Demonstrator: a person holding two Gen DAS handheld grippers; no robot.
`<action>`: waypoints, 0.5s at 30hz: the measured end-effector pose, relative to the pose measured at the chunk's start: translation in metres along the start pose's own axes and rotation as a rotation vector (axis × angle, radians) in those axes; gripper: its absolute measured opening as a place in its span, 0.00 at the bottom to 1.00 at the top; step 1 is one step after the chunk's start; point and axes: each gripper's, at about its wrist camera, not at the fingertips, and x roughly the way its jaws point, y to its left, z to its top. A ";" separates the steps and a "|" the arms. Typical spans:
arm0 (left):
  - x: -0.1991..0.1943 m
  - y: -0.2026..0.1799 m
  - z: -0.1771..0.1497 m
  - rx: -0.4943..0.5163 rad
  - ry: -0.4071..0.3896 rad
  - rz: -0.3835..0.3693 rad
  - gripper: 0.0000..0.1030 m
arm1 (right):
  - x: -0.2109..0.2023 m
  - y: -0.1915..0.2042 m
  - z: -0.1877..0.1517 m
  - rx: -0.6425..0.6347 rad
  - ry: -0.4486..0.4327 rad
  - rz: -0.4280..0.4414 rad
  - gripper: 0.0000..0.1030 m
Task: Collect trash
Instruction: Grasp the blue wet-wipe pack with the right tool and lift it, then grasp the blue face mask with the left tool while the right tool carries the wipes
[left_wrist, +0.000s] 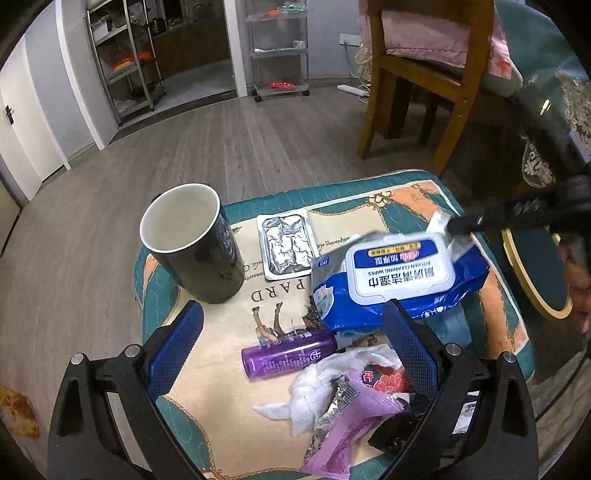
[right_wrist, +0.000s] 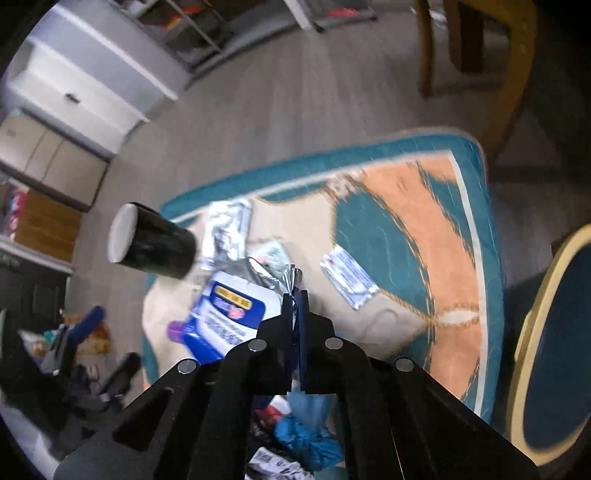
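Observation:
On a teal and orange patterned cushion (left_wrist: 373, 206) lies the trash. My left gripper (left_wrist: 292, 306) is open above a purple bottle (left_wrist: 288, 354), a crumpled white tissue (left_wrist: 317, 387) and a purple wrapper (left_wrist: 351, 417); its pads touch nothing. A blue wipes pack (left_wrist: 399, 273) lies just beyond its right finger. My right gripper (right_wrist: 293, 295) is shut on a crinkled silver foil wrapper (right_wrist: 291, 277) beside the wipes pack (right_wrist: 229, 314). The left wrist view shows it as a black tip (left_wrist: 461, 226) at the pack's far corner.
A black mug (left_wrist: 192, 240) stands upright at the cushion's left, with a flat foil blister pack (left_wrist: 286, 245) next to it. A small silver sachet (right_wrist: 349, 282) lies further right. A wooden chair (left_wrist: 424, 85) stands behind, a round stool (right_wrist: 554, 343) to the right.

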 end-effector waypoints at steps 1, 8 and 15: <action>0.000 0.000 0.000 0.000 0.003 0.001 0.93 | -0.009 0.005 0.001 -0.021 -0.026 0.010 0.03; 0.002 -0.005 0.000 -0.012 0.010 -0.027 0.93 | -0.065 0.016 0.012 -0.053 -0.203 0.113 0.03; 0.012 -0.035 0.001 0.030 0.025 -0.060 0.93 | -0.100 -0.008 0.020 -0.003 -0.340 0.036 0.03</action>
